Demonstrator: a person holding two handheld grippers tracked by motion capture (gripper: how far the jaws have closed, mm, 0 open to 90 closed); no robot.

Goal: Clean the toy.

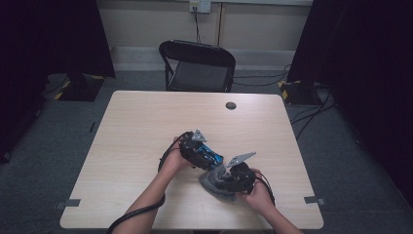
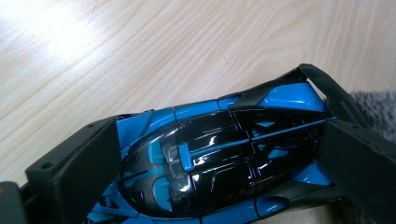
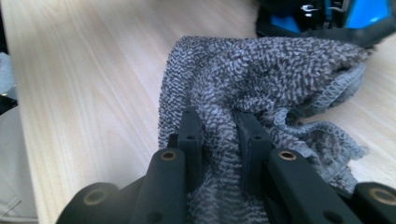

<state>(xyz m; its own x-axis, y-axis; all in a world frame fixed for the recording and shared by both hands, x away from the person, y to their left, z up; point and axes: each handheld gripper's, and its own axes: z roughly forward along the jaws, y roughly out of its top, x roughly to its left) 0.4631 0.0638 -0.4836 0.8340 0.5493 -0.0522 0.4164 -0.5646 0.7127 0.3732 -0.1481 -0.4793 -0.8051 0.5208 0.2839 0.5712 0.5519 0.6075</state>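
A blue and black toy car (image 2: 219,154) lies between the jaws of my left gripper (image 2: 219,163), which is shut on its sides; the car (image 1: 210,157) rests near the table's front middle, with the left gripper (image 1: 197,148) on it. My right gripper (image 3: 219,135) is shut on a bunched grey cloth (image 3: 261,79), whose folds are pinched between the pads. From above, the cloth (image 1: 214,184) lies on the table just right of the car, under the right gripper (image 1: 231,178). The car's tail (image 3: 327,18) sits beyond the cloth.
The light wooden table (image 1: 146,126) stretches to the left and back. A round dark cable port (image 1: 231,105) sits near its far edge. A black folding chair (image 1: 197,66) stands behind the table. Black curtains hang on both sides.
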